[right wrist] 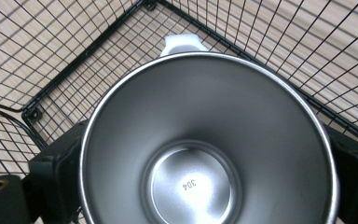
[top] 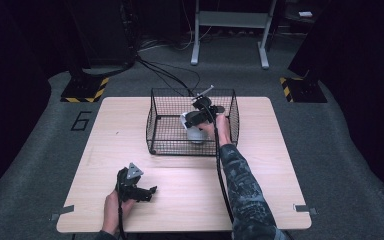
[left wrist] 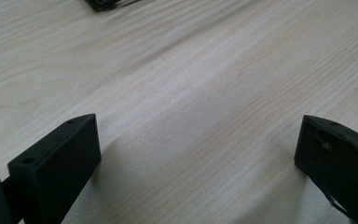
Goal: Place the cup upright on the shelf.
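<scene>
We grip the white-handled steel cup (right wrist: 205, 154) with our right gripper (top: 200, 116), its 2 jaws clamping the cup's sides inside the black wire basket (top: 162, 107). Our left gripper (top: 147, 191) rests spread wide, holding nothing, on the pale wooden table (top: 190, 200), which stands on grey carpet (top: 350, 150) in a dark room.

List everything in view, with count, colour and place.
cup: one, steel inside, white handle, inside the basket, held between the right jaws
basket: one, black wire, far middle of the table
table: one, light wood, centre
frame: one, grey, floor beyond the table
left gripper: one, black, near left of the table, jaws apart, holding nothing
right gripper: one, black, in the basket, on the cup
</scene>
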The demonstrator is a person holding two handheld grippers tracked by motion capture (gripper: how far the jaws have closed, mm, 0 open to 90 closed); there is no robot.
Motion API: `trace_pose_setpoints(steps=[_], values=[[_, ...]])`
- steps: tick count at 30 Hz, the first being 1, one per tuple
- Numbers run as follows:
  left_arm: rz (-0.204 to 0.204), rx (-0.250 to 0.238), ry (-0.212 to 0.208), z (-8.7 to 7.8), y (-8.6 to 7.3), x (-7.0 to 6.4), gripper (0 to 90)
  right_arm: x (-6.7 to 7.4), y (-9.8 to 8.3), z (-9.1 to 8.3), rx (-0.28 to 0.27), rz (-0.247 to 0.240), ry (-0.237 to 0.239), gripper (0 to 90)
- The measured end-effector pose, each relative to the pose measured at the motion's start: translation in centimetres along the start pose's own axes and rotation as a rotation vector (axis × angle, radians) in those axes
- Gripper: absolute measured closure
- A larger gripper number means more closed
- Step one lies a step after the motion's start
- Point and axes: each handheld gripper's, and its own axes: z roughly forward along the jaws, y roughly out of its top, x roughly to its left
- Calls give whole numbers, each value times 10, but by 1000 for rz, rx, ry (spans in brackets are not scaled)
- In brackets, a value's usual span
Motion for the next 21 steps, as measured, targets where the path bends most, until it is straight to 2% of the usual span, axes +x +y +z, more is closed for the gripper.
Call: trace_pose_setpoints(steps=[3, 7, 14, 16, 21], values=[[-1, 0, -1, 0, 0, 0, 3, 1, -1, 1, 8, -16, -17, 56], [-3, 2, -1, 0, 0, 0, 3, 1, -3, 1, 10, -20, -13, 55], [-2, 0, 0, 0, 0, 0, 3, 8, -7, -1, 60, -34, -4, 51], [-2, 1, 0, 0, 0, 0, 3, 8, -7, -1, 51, -37, -4, 49], [-1, 0, 0, 0, 0, 0, 3, 7, -10, 3, 80, -10, 32, 0]])
